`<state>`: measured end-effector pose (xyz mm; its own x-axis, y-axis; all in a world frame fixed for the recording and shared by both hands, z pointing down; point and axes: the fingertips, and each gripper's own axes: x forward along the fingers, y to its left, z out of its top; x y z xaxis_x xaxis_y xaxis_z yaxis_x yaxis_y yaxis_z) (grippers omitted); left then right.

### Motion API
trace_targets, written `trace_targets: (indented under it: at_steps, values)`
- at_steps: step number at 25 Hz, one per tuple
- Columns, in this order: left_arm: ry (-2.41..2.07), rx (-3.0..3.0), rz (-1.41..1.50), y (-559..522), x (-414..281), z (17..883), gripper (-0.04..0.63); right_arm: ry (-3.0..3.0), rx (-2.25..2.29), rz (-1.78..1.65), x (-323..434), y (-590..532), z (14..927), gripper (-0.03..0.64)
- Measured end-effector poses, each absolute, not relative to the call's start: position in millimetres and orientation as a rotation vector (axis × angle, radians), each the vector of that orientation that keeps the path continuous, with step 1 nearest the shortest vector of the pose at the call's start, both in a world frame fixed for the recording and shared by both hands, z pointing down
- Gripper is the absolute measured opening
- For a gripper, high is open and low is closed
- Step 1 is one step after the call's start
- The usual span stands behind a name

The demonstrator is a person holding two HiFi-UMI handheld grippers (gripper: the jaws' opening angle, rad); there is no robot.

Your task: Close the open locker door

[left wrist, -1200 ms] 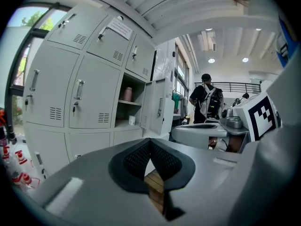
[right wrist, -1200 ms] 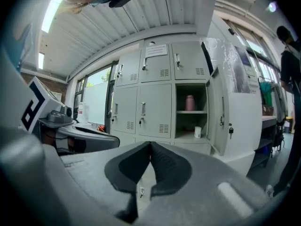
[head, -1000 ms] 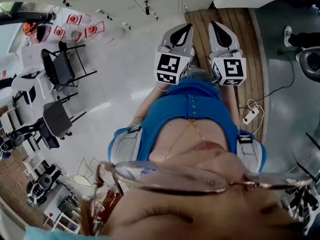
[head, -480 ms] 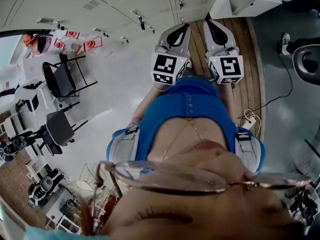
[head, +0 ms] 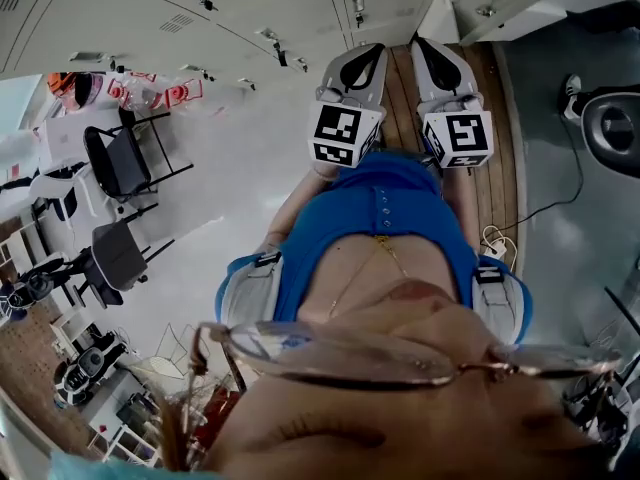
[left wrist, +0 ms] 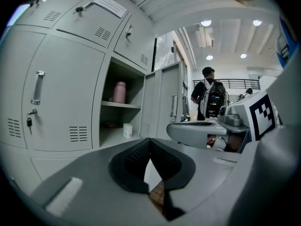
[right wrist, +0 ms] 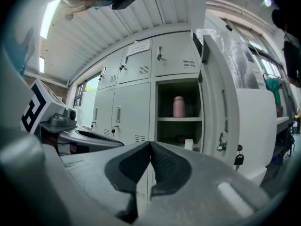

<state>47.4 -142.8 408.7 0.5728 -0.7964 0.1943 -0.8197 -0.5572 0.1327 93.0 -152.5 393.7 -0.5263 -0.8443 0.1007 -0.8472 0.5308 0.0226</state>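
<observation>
– Door (right wrist: pixel 221 102): where is it standing right now?
– It is hanging wide open, filling the right of center in your right gripper view. Keys (right wrist: pixel 239 159) are dangling from its lock at the lower right of that frame.
– What is showing inside the locker (right wrist: pixel 162 126)?
– A pink bottle (right wrist: pixel 178 106) is standing on the shelf just above the middle of the frame. A white cup (right wrist: pixel 188 144) is sitting below it on the compartment floor.
– And how am I holding my grippers?
– You are holding the left gripper (left wrist: pixel 150 142) and the right gripper (right wrist: pixel 150 145) side by side, both pointing toward the top of the head view. Each is keeping its fingers pressed fully together, gripping nothing. Neither one is touching the door; both are sitting well apart from it.
– Is anyone else showing?
– A person (left wrist: pixel 211 98) wearing a backpack is standing right of center in your left gripper view, beyond the door.
</observation>
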Motion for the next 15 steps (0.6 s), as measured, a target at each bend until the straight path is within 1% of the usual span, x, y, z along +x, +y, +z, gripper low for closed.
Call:
trace_targets:
  at_steps: [15]
  values:
    - [-1.205, 2.698, 0.127, -182.6, 57.1, 393.9, -0.002, -2.587, 1.618, 0.055, 104.7, -183.2, 384.0, 0.002]
